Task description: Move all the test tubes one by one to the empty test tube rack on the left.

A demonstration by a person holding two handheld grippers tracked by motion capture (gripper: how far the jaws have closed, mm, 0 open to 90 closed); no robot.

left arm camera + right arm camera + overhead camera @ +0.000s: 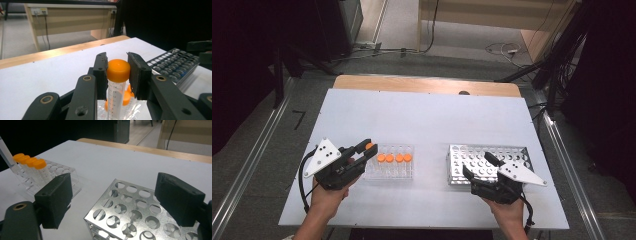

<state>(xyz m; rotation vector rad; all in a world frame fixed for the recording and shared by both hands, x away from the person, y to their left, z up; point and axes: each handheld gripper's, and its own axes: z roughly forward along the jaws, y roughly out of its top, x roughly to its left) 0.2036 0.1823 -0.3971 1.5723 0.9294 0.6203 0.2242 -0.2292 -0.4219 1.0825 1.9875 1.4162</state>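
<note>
A white table (422, 120) carries two racks side by side but apart: a perforated metal rack (488, 162) on the person's right, its holes bare, and a clear plastic rack (392, 162) to the left of it, with four orange-capped tubes (394, 158) standing in a row.

The left gripper (364, 152) sits at the clear rack's left end — its jaws are closed on the orange cap of a fifth tube (117, 82), pinching it from both sides just at the cap. That tube stands upright, long axis vertical, its graduated body hanging down between the jaws toward the clear rack; whether its foot is out of the rack I cannot tell.

The right gripper (120, 200) hovers over the near part of the metal rack with its jaws spread wide and nothing between them.

If the tube is meant for the metal rack, which is only my guess, the move runs from the left gripper toward the person's right, past the four standing tubes — the tube would need to stay vertical to drop into a hole, and the empty right gripper is the nearer one to that rack
</note>
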